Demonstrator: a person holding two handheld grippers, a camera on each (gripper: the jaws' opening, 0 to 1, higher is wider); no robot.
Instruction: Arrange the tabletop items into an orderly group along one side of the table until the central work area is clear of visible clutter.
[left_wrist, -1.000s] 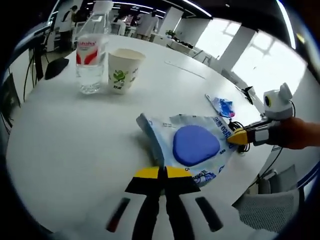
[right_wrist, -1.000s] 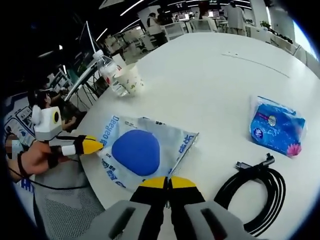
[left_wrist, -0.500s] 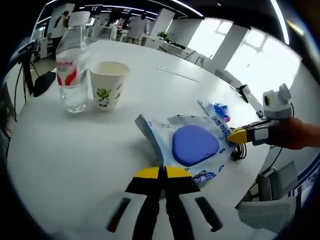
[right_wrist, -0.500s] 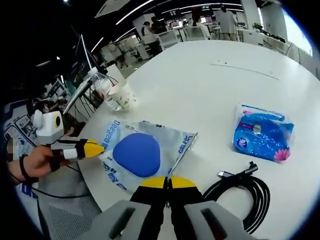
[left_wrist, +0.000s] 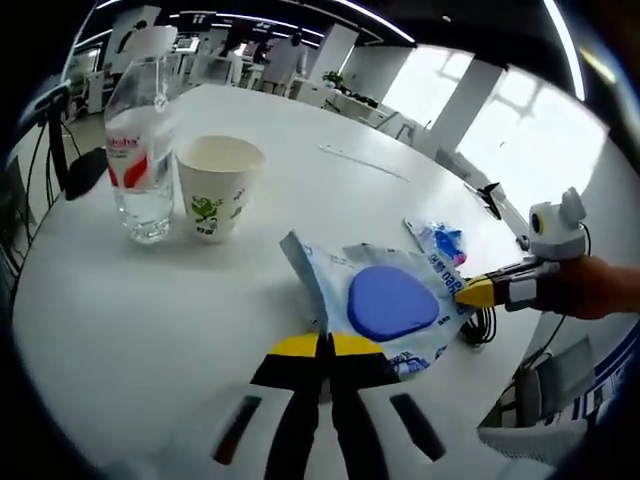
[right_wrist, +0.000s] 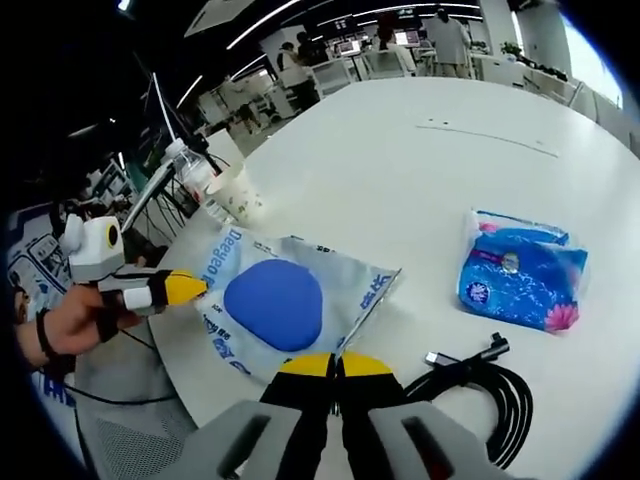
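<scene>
The table (left_wrist: 120, 300) has a smooth white top with a soft shine. The bag (left_wrist: 385, 300) is thin, crinkly plastic, shiny, with a matt blue patch. The bottle (left_wrist: 138, 150) is clear plastic with a paper-like label. The cup (left_wrist: 218, 185) is matt paper. The tissue pack (right_wrist: 522, 270) is glossy blue plastic wrap. The cable (right_wrist: 485, 400) is black and rubbery, with a dull sheen.
</scene>
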